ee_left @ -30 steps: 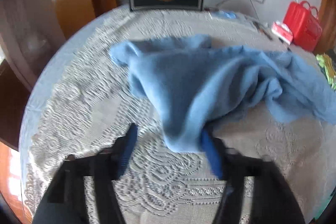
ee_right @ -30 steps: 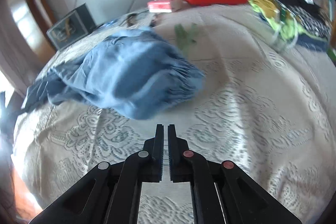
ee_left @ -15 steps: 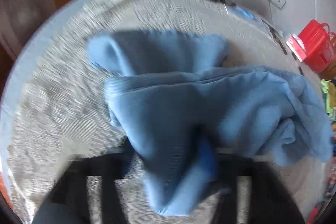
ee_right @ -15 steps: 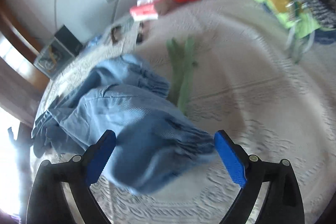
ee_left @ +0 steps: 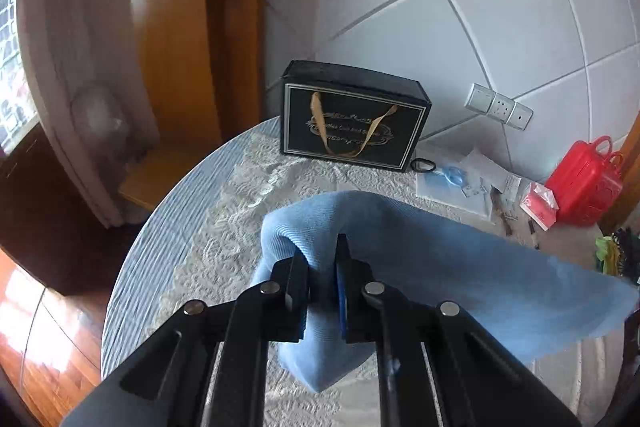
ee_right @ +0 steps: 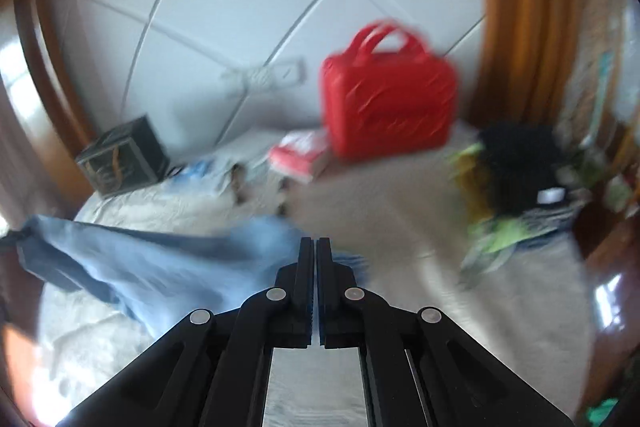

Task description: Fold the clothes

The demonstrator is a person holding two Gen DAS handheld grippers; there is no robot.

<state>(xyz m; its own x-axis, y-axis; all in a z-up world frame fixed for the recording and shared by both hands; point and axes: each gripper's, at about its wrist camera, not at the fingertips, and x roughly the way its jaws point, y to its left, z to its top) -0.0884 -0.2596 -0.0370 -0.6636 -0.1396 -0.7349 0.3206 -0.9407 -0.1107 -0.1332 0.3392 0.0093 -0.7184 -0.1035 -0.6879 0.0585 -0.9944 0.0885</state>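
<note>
A light blue garment (ee_left: 460,275) is lifted off the lace-covered table (ee_left: 192,239) and stretched between both grippers. My left gripper (ee_left: 322,259) is shut on one bunched end of it, which hangs down below the fingers. In the right wrist view the blue garment (ee_right: 160,267) runs from the far left to my right gripper (ee_right: 314,247), whose jaws are shut with cloth at the tips. That view is blurred.
A black gift box (ee_left: 352,119) stands at the table's back by the tiled wall. A red case (ee_right: 388,99), a red-white packet (ee_right: 300,155), papers (ee_left: 460,179) and a pile of dark and green clothes (ee_right: 516,183) lie at the back right.
Both grippers closed on the blue garment and lifted it off the table. It went from a heap to a band stretched between them.
</note>
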